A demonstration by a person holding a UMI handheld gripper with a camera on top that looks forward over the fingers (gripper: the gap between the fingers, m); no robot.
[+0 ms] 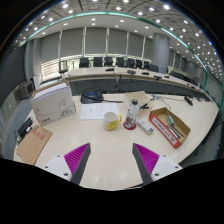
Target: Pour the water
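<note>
Water bottle stands upright out on the pale table, well beyond the fingers, and that's our landmark. Biggest thing nearby: a white box-like machine well off to the bottle's left. On the bottle's right, an open cardboard box with orange sides, something long lying inside. Further left, nearer the table's edge, a flat brown envelope. White papers lie just left of the bottle, and touching them, right beside the bottle, a yellow cup. The gripper hangs spread wide, purple pads apart, nothing between them, only bare tabletop.
</note>
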